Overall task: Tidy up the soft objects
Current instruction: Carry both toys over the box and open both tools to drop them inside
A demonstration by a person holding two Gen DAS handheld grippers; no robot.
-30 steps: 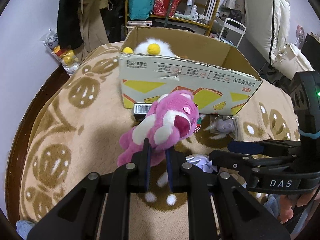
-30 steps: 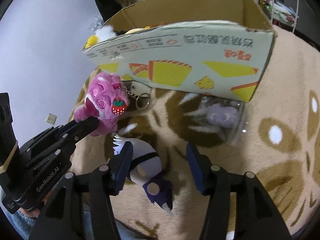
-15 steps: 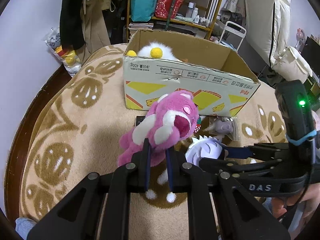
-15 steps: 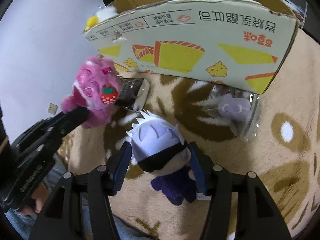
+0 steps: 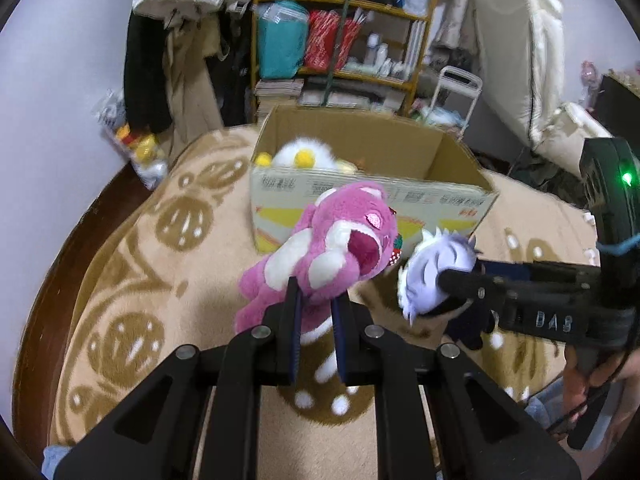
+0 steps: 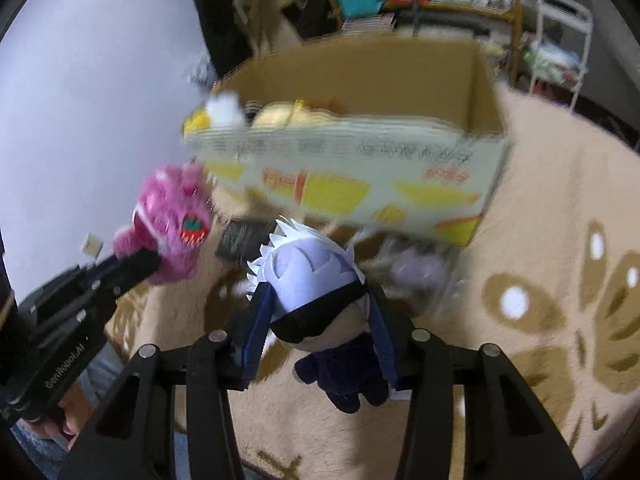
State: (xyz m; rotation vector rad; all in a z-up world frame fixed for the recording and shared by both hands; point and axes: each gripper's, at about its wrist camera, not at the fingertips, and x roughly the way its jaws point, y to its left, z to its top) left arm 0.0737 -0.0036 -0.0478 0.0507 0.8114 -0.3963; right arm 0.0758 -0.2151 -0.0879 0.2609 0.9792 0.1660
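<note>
A round counter draped in a tan, brown-patterned fleece blanket (image 5: 132, 248) fills the room's middle, and on its far side sits one open cardboard box with yellow print (image 5: 452, 208), already holding a white fluffy plush with yellow knobs (image 5: 302, 154) and something yellow beside it.

Two toys are in the air, near the box's front wall. The left gripper (image 5: 314, 306) has its fingers clamped on the lower body of a magenta plush bear with a white muzzle (image 5: 336, 248); the right gripper (image 6: 320, 322) has its fingers pressed on either side of the head of a small white-haired doll in a dark outfit and black blindfold (image 6: 316, 292).

The two toys hang close together, so I'd guess they could bump or tangle going over the rim. The bear is pinched only at its soft base and may flop or catch the box's front edge.

Left on the blanket: one pale purple toy in a clear bag (image 6: 416, 270) and one dark flat packet (image 6: 240, 238).
</note>
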